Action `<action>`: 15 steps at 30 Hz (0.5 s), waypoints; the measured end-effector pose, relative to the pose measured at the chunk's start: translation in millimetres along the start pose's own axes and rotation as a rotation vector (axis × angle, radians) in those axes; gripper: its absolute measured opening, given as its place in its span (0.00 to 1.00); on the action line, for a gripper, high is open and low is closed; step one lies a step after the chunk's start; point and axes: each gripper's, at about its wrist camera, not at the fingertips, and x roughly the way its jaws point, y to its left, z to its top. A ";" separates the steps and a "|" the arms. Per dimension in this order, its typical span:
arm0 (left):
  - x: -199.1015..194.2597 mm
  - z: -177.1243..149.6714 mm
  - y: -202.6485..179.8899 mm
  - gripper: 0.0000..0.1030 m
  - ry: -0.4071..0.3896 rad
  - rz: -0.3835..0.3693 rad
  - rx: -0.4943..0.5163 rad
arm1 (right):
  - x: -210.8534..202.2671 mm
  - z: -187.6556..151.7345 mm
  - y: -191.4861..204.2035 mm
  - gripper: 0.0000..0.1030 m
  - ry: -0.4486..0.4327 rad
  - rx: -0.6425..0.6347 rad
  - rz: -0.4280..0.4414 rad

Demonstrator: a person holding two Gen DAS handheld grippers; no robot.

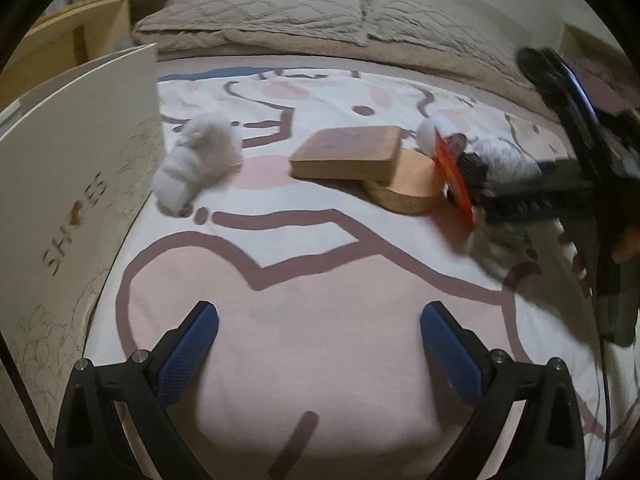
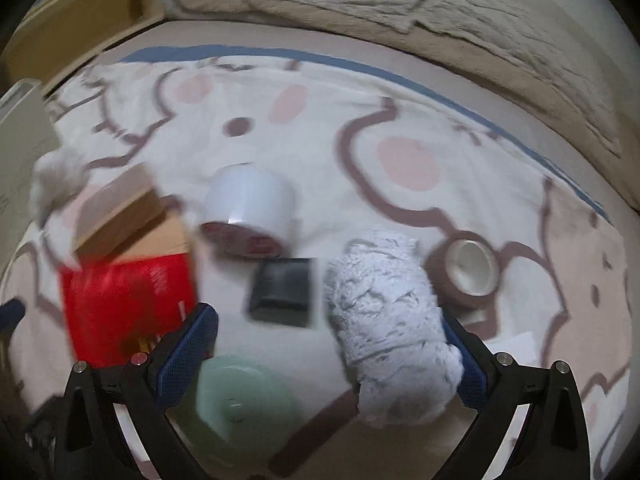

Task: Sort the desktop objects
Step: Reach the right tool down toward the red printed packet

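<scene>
Right wrist view: the right claw [image 2: 330,354] is gaping wide and empty over a soft, light rolled towel [image 2: 390,312] lying on the bed's blanket [image 2: 420,120], likely best pinched across its middle.

Soft, dim indoor light falls evenly over the patterned bedspread [image 1: 320,320], casting only faint shadows beneath the wooden blocks [image 1: 348,154] and the white fluffy roll [image 1: 196,160]. Both fisheye views bow straight lines outward and darken to black at the corners. The left wrist view is fairly sharp at centre, though the right gripper [image 1: 532,196] at its edge is smeared. The right wrist view is motion-blurred throughout: the red packet [image 2: 124,304], the white tape roll [image 2: 248,200] and the black square [image 2: 282,292] all streak, with a small glare on the tape.
</scene>
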 end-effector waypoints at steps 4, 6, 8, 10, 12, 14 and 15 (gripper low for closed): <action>-0.5 0.4 4.1 0.99 -0.015 -0.002 -0.021 | -8.8 -10.0 14.8 1.00 0.008 -0.086 0.039; -0.8 -0.3 3.3 1.00 -0.017 0.002 -0.016 | -13.5 -13.7 17.2 1.00 0.006 -0.094 0.051; -0.8 -0.4 3.4 1.00 -0.016 0.003 -0.014 | -18.8 -15.0 17.2 1.00 0.011 -0.098 0.070; -1.0 -0.8 3.0 0.99 -0.017 0.002 -0.015 | -27.8 -13.4 11.8 1.00 -0.007 -0.089 0.068; -0.7 -0.6 2.8 0.99 -0.018 0.002 -0.015 | -36.5 -8.8 -0.1 1.00 -0.039 -0.037 0.075; -0.2 -0.5 2.3 0.99 -0.018 0.003 -0.014 | -41.7 -3.5 -14.5 1.00 -0.057 0.038 0.086; -0.2 -0.4 2.2 0.99 -0.018 0.004 -0.013 | -42.9 -2.2 -21.4 1.00 -0.058 0.073 0.070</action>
